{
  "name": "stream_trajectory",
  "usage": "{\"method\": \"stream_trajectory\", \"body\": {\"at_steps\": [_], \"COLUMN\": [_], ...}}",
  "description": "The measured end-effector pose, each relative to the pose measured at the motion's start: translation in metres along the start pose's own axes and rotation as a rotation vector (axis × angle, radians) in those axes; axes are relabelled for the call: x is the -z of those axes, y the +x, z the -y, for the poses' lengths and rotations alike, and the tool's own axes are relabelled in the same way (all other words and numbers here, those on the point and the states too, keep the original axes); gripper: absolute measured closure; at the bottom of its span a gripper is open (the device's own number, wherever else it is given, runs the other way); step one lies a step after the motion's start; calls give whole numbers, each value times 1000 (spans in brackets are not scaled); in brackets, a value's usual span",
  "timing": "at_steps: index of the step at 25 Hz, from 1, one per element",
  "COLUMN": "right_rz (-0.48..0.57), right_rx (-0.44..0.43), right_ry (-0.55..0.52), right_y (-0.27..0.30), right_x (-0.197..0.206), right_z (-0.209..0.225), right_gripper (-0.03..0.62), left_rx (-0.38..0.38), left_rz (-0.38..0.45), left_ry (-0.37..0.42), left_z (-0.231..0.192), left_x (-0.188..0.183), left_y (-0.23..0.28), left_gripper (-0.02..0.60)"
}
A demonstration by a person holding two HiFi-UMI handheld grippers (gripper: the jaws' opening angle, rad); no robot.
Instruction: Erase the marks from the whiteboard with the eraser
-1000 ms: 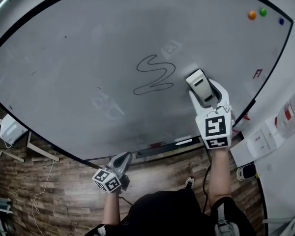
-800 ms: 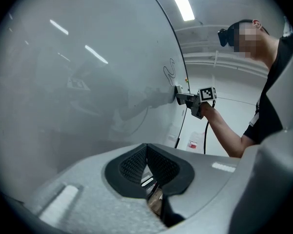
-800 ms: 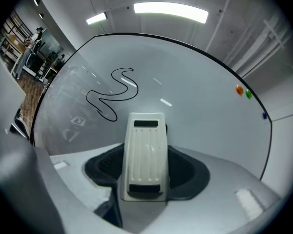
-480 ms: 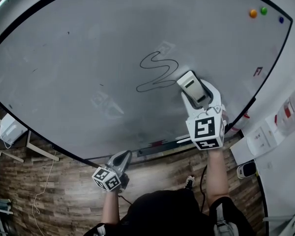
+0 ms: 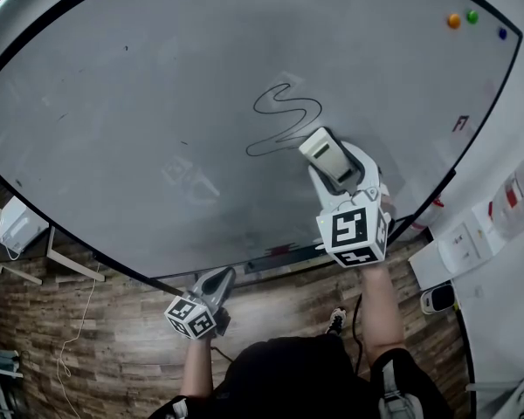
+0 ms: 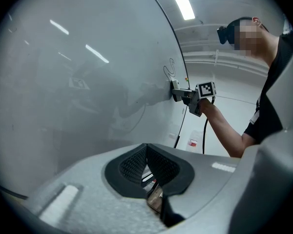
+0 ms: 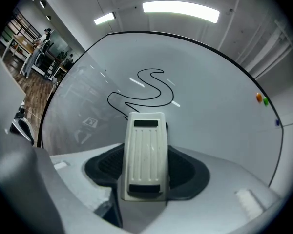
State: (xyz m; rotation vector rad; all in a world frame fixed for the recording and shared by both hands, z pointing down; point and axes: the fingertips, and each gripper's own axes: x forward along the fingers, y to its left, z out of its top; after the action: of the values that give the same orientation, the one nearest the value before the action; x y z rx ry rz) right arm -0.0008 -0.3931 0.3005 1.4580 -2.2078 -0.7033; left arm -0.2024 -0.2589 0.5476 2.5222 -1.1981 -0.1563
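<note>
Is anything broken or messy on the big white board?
Nothing looks broken or spilled. The only mess is the black squiggle on the whiteboard, and the eraser held in the right gripper sits right at its lower end, placed to wipe it.

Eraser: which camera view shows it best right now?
The right gripper view: the eraser fills the centre, clamped between the right gripper's jaws, its ribbed back plain. The head view shows it smaller, near the black squiggle's lower end. The left gripper view shows only a tiny distant sliver against the whiteboard.
</note>
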Motion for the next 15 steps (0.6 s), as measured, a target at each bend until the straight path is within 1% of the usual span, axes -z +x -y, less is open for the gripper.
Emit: {"method": "stream_trajectory", "body": {"at_steps": [5,15], "right_rz": [-12,0], "right_rx": [-10,-63], "right_ry": [-15,-31], "right_y": [3,8], "right_x": [-2,-10], "right_z": [-13,-43], "right_gripper": [341,341], "left_rx": [-6,-23], "left_rz": [-4,-2], "left_ry": [-4,-7], "left_z": [-3,-7], "left_x": [3,4], "left_y": [-6,-17], "left_gripper": [571,571]}}
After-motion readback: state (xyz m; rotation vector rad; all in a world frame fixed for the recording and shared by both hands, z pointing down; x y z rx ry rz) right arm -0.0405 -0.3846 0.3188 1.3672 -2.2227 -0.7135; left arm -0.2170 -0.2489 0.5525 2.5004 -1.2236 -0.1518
